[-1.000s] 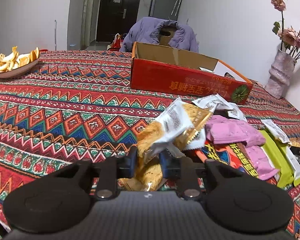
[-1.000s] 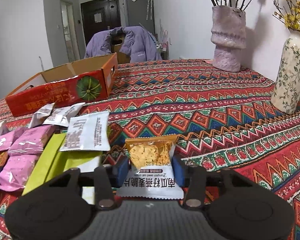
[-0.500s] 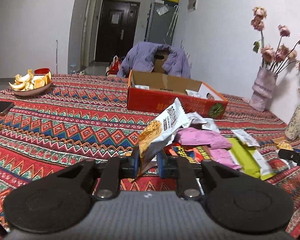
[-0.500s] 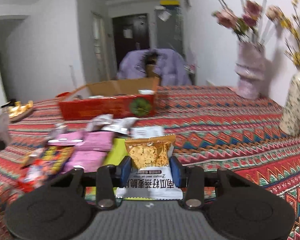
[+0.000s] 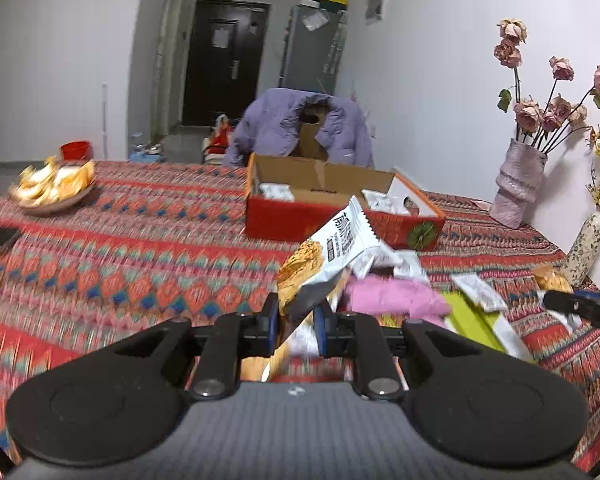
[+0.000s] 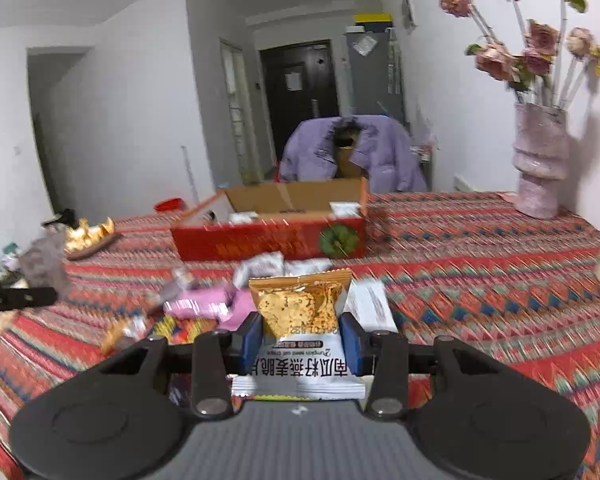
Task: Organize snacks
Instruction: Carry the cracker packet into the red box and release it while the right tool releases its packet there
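Right wrist, packet (image 6: 300, 344) (reads "oat crisps")

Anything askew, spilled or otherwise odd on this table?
Yes: loose snack packets lie in a jumbled heap in front of the red box, overlapping at odd angles. Otherwise nothing looks damaged or spilled.

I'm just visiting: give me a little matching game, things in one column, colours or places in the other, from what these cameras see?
Things:
1. cardboard box
2. jacket
3. orange peels
4. tall vase

Descriptions:
A. holds dried roses
B. piled on a plate
C. red outside, packets inside
D. purple, draped on a chair

Pairs: 1-C, 2-D, 3-B, 4-A
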Demonstrator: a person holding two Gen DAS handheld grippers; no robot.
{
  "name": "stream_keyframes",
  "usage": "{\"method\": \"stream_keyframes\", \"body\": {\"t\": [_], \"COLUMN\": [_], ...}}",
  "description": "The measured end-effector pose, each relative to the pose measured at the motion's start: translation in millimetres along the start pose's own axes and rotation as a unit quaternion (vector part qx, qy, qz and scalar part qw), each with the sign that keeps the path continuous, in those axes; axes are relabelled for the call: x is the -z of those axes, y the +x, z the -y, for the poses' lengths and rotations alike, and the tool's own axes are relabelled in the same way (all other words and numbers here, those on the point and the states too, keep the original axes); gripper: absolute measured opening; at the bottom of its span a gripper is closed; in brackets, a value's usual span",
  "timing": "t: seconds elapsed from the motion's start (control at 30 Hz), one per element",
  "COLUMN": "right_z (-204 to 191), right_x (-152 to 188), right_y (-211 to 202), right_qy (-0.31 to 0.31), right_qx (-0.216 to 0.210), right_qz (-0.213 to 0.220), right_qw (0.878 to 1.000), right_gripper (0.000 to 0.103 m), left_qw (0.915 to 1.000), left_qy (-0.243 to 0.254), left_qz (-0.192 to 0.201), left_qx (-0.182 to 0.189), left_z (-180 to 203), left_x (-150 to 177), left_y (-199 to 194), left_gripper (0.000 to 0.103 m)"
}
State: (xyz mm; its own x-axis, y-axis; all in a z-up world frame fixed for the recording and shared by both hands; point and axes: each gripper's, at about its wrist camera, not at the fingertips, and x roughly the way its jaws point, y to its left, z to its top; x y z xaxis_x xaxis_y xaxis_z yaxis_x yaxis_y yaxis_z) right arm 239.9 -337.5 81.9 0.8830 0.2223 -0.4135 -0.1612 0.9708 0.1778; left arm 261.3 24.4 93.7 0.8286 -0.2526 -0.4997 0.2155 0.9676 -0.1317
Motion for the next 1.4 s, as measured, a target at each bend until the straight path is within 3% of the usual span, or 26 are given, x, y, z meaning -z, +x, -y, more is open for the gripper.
{"method": "stream_keyframes", "body": {"t": [0.2,0.37,0.43,0.63,0.8,0.87,0.93,1.1,1.3,1.4], "right_z": [19,33,43,64,66,66,65,64,62,56], "right_x": [-95,-165,-184,-193,-180,-177,-174,-182,-212,-229], "right_y": [77,191,252,388,439,448,453,441,396,361], "right_qy": [0.013,0.041,0.060,0.098,0.098,0.094,0.090,0.080,0.070,0.050], "right_qx": [-0.070,-0.072,-0.065,-0.005,0.010,0.020,0.027,0.035,0.032,0.027], "right_qz": [-0.005,-0.048,-0.082,-0.153,-0.187,-0.189,-0.193,-0.167,-0.153,-0.144], "right_qw": [0.997,0.995,0.993,0.983,0.977,0.977,0.977,0.982,0.985,0.988], "right_gripper": [0.041,0.041,0.041,0.041,0.041,0.043,0.044,0.048,0.049,0.055], "left_qw": [0.9975,0.9947,0.9929,0.9882,0.9815,0.9810,0.9811,0.9817,0.9845,0.9867], "left_qy": [0.067,0.098,0.117,0.113,0.125,0.120,0.115,0.117,0.113,0.110], "left_qz": [0.000,-0.020,-0.024,-0.102,-0.140,-0.151,-0.156,-0.150,-0.132,-0.117], "left_qx": [0.020,0.023,0.004,-0.016,-0.036,-0.018,0.002,0.000,-0.020,-0.023], "left_z": [7,25,34,40,38,35,34,32,23,22], "left_x": [-90,-157,-174,-191,-181,-180,-180,-184,-208,-222], "left_y": [77,180,226,355,421,430,433,419,371,331], "left_gripper": [0.018,0.018,0.018,0.018,0.018,0.020,0.030,0.036,0.036,0.041]}}
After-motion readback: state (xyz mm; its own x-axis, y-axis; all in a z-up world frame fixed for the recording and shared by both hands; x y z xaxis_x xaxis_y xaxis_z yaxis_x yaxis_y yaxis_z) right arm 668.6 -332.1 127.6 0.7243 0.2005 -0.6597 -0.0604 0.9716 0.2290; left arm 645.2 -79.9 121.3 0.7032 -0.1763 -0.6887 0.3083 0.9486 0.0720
